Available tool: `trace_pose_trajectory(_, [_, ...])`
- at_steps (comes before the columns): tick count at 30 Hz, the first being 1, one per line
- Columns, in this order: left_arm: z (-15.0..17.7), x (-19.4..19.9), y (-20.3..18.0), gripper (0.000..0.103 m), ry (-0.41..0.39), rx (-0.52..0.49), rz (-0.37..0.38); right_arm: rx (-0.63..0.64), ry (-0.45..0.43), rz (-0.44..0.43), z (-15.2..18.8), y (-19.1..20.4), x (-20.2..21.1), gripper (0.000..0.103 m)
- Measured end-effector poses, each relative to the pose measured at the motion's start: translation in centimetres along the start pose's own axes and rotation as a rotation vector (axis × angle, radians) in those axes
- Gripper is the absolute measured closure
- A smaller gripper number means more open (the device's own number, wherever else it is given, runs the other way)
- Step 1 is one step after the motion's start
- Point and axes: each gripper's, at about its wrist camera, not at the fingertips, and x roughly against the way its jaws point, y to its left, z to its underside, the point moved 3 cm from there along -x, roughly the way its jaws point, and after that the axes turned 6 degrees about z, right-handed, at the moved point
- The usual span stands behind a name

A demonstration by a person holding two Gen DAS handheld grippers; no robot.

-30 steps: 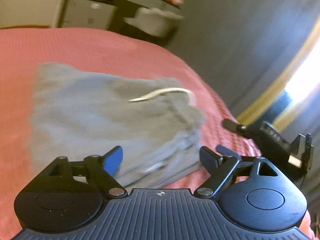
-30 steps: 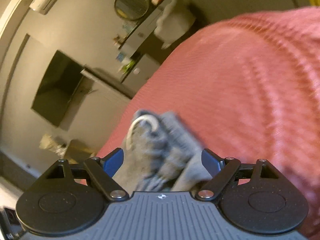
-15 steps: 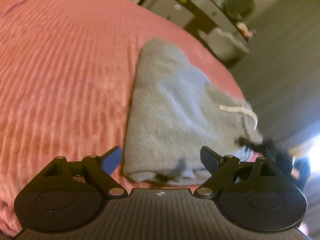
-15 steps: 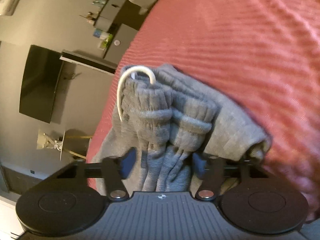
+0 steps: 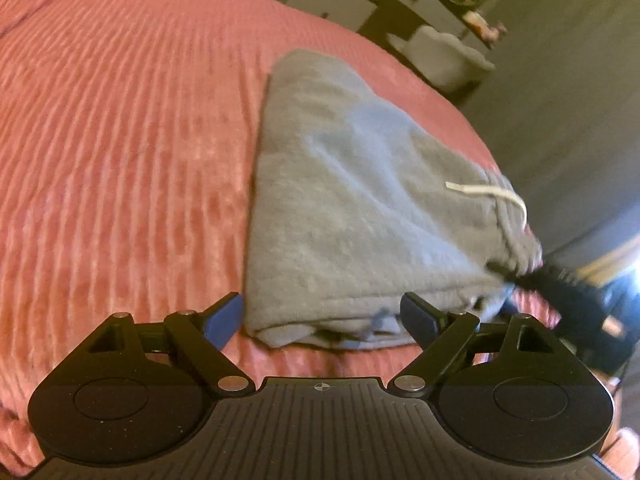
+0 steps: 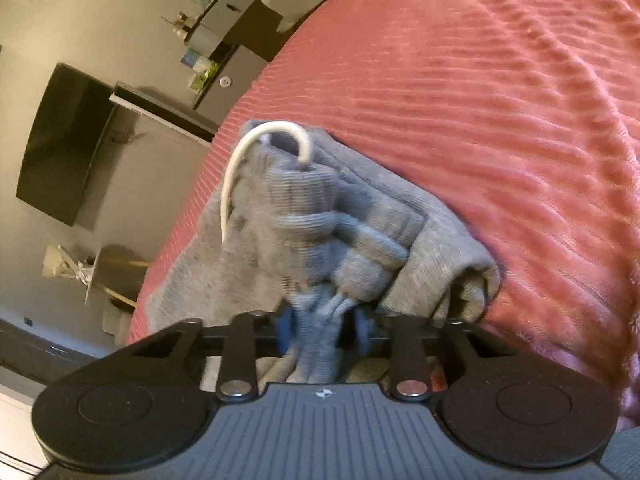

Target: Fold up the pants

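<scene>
Grey sweatpants (image 5: pixel 360 208) lie folded in a thick stack on a salmon-pink ribbed bedspread (image 5: pixel 120 140), near the bed's far-right edge in the L wrist view. In that view the stack runs from abt 12 o'clock down to centre, with its near folded edge right in front of the left gripper (image 5: pixel 322 314). L jaws stand wide apart, blue pads either side of that near edge, not pressing on the cloth; whether the pads brush it I can't tell. White drawstring (image 5: pixel 492 194) sits on top of the waistband end at abt 3 o'clock. Just below it, at 4 o'clock, the right gripper (image 5: pixel 516 276) shows as a dark, blurred shape at the waistband corner. R wrist view: the right gripper has just been closing, and its jaws now pinch a bunched bit of the ribbed grey cloth, blue pads pressed in on both sides, fabric puckered between them. From there the sweatpants spread up toward 11 o'clock, the drawstring looping white over the top of the waistband (image 6: pixel 304 216) at abt 11–12 o'clock. Rolled fold edge of the stack lies at 3 o'clock beside the R jaws. Bedspread fills the right half of this view. Off the bed, at 9–11 o'clock: a dark TV (image 6: pixel 60 140) on the wall and a dresser (image 6: pixel 224 40) w/ small clutter, blurred.
</scene>
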Motion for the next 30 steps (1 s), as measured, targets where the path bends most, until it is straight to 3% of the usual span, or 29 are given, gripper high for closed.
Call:
trace_pose_trajectory(5, [0.9,-0.7,-1.2,0.012,0.034,-0.142,-0.067,0.092,-0.064,0.017,0.3,0.7,2.0,0.050])
trace_pose_trajectory(8, [1.1,-1.9,-0.9,0.012,0.064,-0.162,-0.176,0.100,-0.108,0.013,0.3,0.8,3.6,0.048])
trace_pose_trajectory(9, [1.1,-1.8,-0.7,0.012,0.062,-0.151,-0.178,0.118,-0.129,0.003,0.1,1.0,4.4,0.048])
trace_pose_trajectory(14, [0.8,-0.5,-0.2,0.013,-0.001,-0.103,-0.139,0.109,-0.195,-0.127,-2.1,1.2,6.8,0.045])
trace_pose_trajectory(17, [0.8,-0.1,0.2,0.013,-0.002,-0.082,-0.133,0.067,-0.207,-0.139,-3.6,0.8,6.8,0.045])
trace_pose_trajectory(21, [0.5,-0.2,-0.1,0.013,0.001,-0.081,-0.134,-0.160,-0.090,-0.278,-4.7,-1.5,4.1,0.045])
trace_pose_trajectory(28, [0.4,-0.5,-0.4,0.013,0.015,-0.058,-0.105,-0.154,-0.076,-0.244,-4.8,-2.0,2.2,0.046])
trace_pose_trajectory(30, [0.4,0.0,-1.3,0.012,-0.001,-0.077,-0.055,-0.132,-0.076,-0.241,-5.0,-1.8,2.0,0.054])
